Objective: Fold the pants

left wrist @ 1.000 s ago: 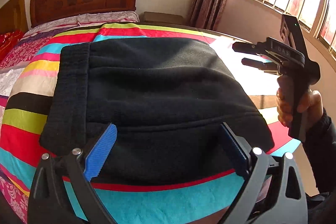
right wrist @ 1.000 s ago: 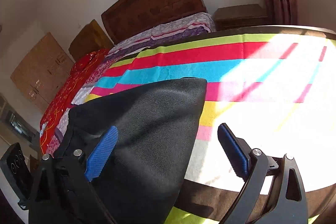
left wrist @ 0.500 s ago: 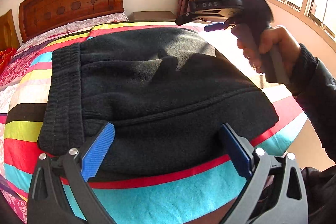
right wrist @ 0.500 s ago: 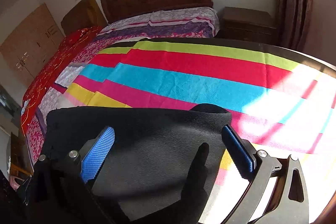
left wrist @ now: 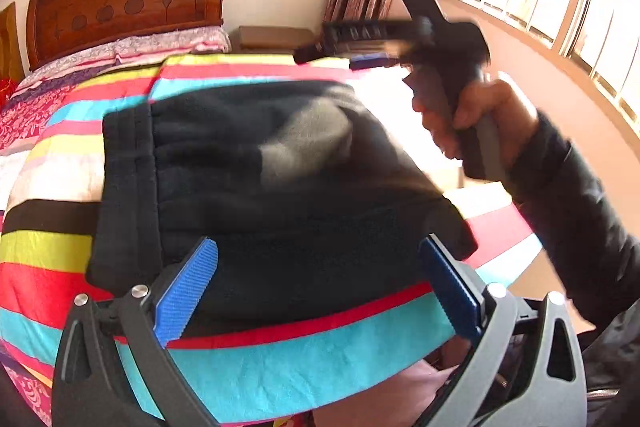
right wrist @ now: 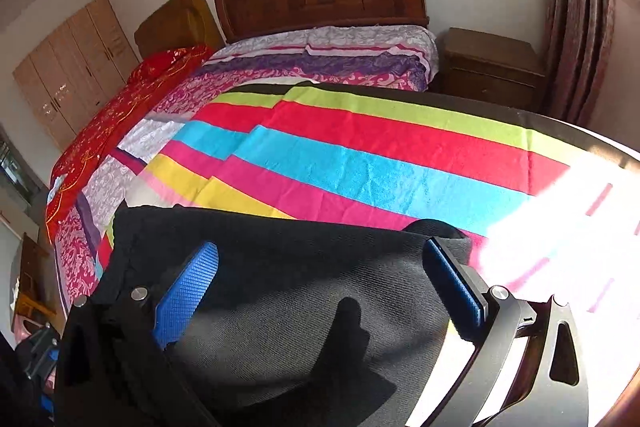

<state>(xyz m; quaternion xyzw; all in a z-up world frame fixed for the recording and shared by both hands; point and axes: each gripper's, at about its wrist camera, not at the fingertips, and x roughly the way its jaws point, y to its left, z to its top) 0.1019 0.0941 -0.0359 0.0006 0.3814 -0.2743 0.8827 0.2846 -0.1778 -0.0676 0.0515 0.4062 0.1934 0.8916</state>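
now | folded pants (left wrist: 280, 187) on striped blanket (left wrist: 300, 367) | beyond left fingers (left wrist: 188, 291), wide | under right fingers (right wrist: 188, 291), wide

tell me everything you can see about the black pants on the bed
The black pants are thick, fleecy-looking fabric, folded into a compact, roughly rectangular bundle. A ribbed elastic waistband runs along one side, and seams cross the top layer. They lie flat on the striped blanket, partly sunlit. Both tools are open above them and neither visibly grips the cloth.

No readable text or labels
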